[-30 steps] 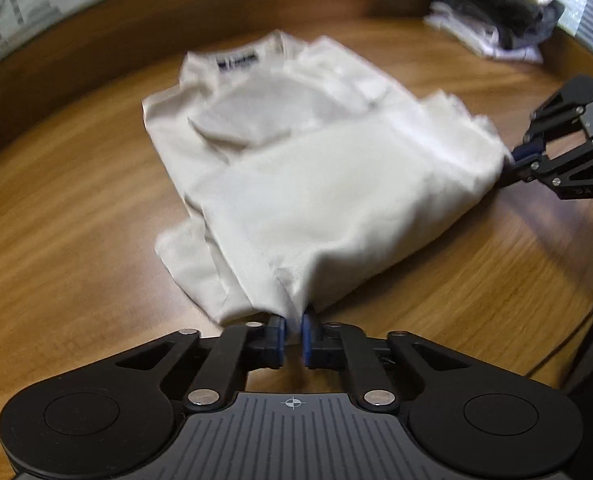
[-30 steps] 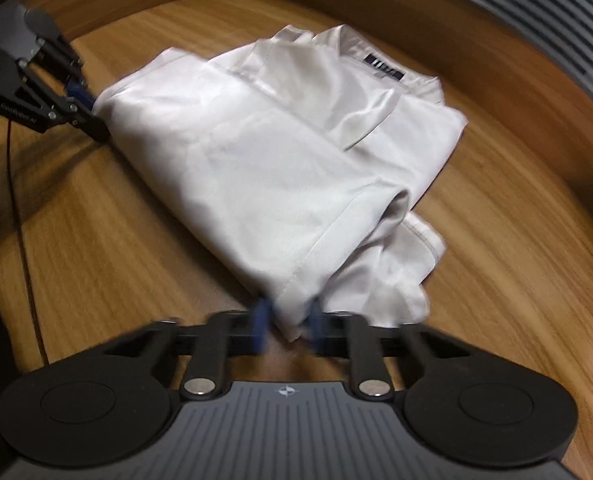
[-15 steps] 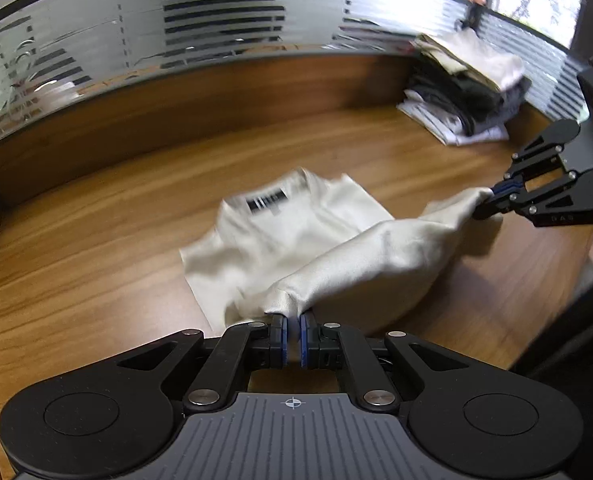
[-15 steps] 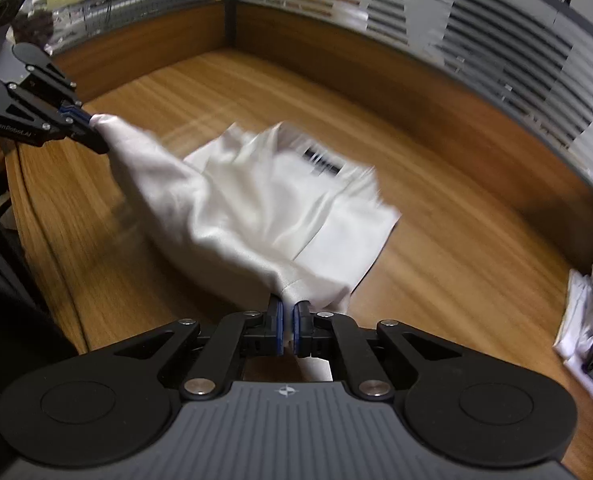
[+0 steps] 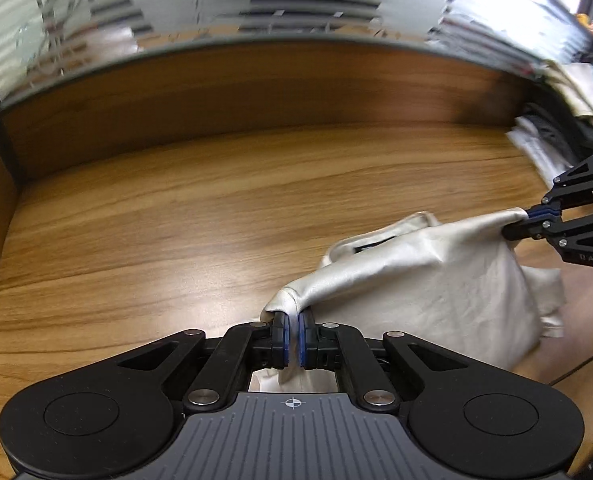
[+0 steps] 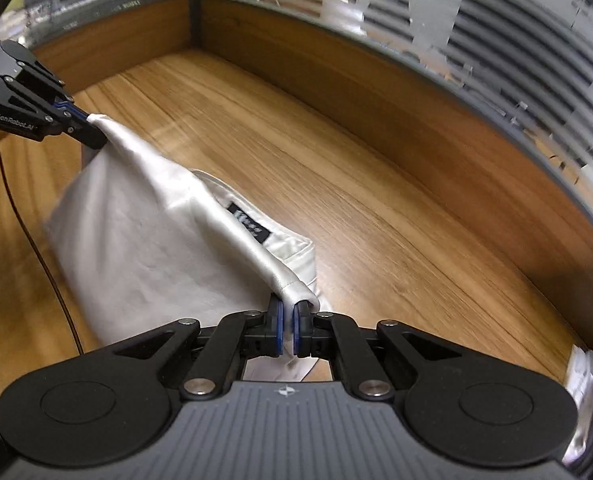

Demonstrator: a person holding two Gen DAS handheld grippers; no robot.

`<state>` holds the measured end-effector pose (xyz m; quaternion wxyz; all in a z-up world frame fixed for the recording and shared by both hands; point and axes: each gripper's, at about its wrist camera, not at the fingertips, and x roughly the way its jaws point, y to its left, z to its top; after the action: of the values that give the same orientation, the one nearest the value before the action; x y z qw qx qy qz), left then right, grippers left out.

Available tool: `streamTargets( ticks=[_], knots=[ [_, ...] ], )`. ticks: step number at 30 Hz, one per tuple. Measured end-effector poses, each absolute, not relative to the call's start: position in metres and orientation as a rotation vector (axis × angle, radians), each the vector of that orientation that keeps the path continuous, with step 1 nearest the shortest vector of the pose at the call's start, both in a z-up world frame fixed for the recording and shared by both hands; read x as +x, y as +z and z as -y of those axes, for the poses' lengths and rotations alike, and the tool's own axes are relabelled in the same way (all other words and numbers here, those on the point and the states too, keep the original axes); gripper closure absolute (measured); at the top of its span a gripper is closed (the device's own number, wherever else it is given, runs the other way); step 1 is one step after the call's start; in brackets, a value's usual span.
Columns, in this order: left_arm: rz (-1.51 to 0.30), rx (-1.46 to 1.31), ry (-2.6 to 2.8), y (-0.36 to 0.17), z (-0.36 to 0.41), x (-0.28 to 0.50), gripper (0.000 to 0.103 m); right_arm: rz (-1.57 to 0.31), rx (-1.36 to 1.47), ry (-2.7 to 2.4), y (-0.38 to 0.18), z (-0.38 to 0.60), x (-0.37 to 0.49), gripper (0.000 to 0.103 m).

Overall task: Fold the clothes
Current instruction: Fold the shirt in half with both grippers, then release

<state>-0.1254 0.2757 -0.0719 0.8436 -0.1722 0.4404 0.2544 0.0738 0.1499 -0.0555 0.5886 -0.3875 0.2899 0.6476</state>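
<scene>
- Left claw [image 5: 292,334]: jaws narrowed onto a bunched corner of the white shirt [image 5: 436,280], cloth pinched between the blue pads [image 5: 281,336]; seen at 6 o'clock in its own view.
- Right claw [image 6: 285,330]: likewise clamped on the opposite corner of the same shirt, at 6 o'clock in the right wrist view; it also appears at 3 o'clock in the left wrist view [image 5: 530,218], gripping the shirt's edge.
- White shirt [image 6: 144,240]: stretched as a taut band between the two claws, its upper edge lifted, the rest hanging down toward the bench [image 5: 176,220]; whether the lowest fold touches the wood is hard to judge through the blur.
- Collar label [image 6: 252,228]: dark tag on the shirt's neckline, just beyond the taut edge.
- Bench [image 6: 376,200]: wood-grain surface, bordered at 12 o'clock by a wooden partition with frosted striped glass [image 5: 316,4] above.
- Pile of clothes [image 5: 544,140]: folded garments at 2 o'clock in the left wrist view, well apart from the held shirt.
- Thin cable [image 6: 36,248]: runs across the bench at 9 o'clock in the right wrist view.
</scene>
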Motion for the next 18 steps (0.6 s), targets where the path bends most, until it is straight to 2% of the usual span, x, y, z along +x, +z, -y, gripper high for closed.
streamTargets(
  ticks=[4, 8, 11, 13, 15, 18],
  knots=[
    [-0.980, -0.390, 0.547, -0.095, -0.288, -0.110, 0.095, -0.711, -0.939, 1.495, -0.082, -0.174, 0.084, 0.097],
    [-1.005, -0.432, 0.550, -0.113, -0.299, -0.105, 0.092, -0.728, -0.981, 1.473, -0.107, -0.182, 0.086, 0.089],
    [-1.004, -0.454, 0.553, -0.118, -0.302, -0.105, 0.088, -0.728, -0.988, 1.469, -0.117, -0.185, 0.090, 0.086],
    [-0.997, -0.473, 0.553, -0.115, -0.303, -0.108, 0.073, -0.715, -0.986, 1.450, -0.114, -0.183, 0.088, 0.079],
    [-0.986, -0.498, 0.556, -0.108, -0.303, -0.114, 0.066, -0.699, -0.982, 1.424, -0.106, -0.181, 0.085, 0.071],
    [-0.969, -0.536, 0.562, -0.099, -0.302, -0.123, 0.050, -0.684, -0.959, 1.397, -0.090, -0.173, 0.083, 0.068]
  ],
)
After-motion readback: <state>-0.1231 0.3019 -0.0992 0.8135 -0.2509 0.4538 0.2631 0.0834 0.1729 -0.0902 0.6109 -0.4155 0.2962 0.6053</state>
